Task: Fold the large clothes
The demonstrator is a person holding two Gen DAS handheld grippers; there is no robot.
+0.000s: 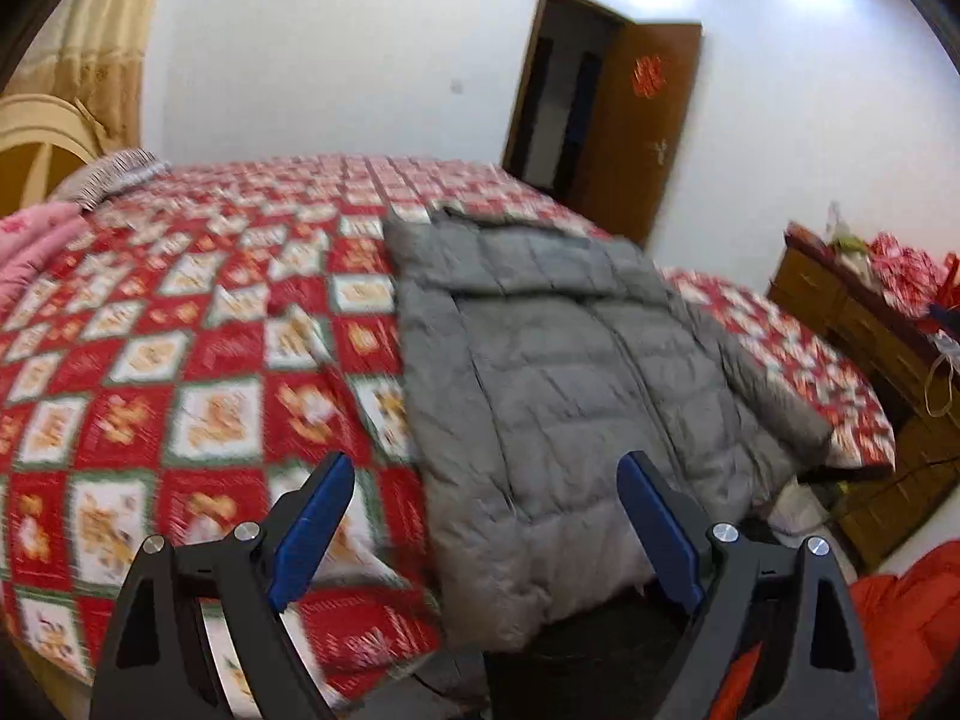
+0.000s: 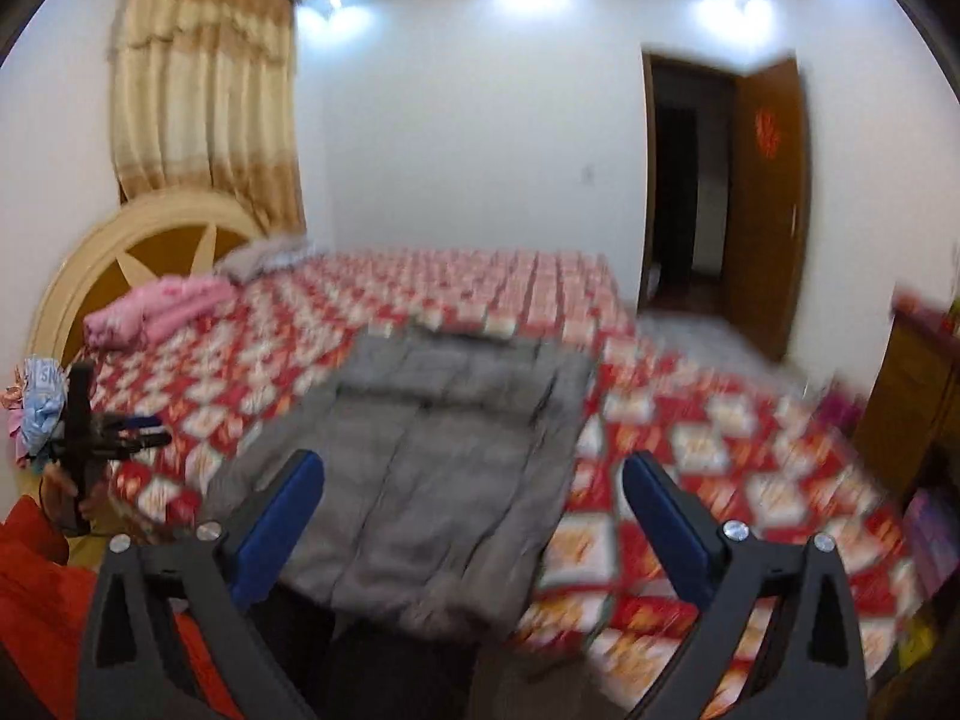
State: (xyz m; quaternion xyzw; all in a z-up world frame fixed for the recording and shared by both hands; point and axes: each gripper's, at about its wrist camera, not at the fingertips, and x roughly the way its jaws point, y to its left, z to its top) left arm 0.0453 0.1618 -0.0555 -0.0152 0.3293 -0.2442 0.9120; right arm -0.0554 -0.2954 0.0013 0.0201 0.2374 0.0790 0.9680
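While both views are motion-blurred, counts are clear enough: one grey puffer jacket [image 1: 564, 384], one bed [image 1: 180, 360], two grippers, one open door [image 1: 636, 132], one curtain [image 2: 204, 102], three ceiling lights in the right wrist view.

Left gripper [image 1: 486, 516]: two blue-padded fingers [image 1: 312, 534] spread wide, nothing between the pads, released. Right gripper [image 2: 474, 516]: two fingers [image 2: 666, 534] also spread wide, nothing gripped, released. Neither touches the jacket. In the right wrist view the left gripper also shows small at the left edge, held in a hand [image 2: 66, 492].

Jacket lies flat on the bed's red-and-white patterned cover, at the near edge, hem end hanging just over the edge toward the cameras. Grey quilted fabric, horizontal stitch lines, one centre seam or zip running lengthwise. Top part is folded over as a flap across the chest. One sleeve [image 1: 774, 396] is visible, lying along the jacket's right side in the left wrist view; the other sleeve can't be made out.

Also on the bed: one pink folded blanket [image 2: 156, 312] and one striped pillow [image 1: 114, 174] near the round headboard [image 2: 120, 252]. One wooden dresser [image 1: 870, 336] stands beside the bed, cluttered on top. Red fabric [image 1: 906, 630] sits low at the frame edge.
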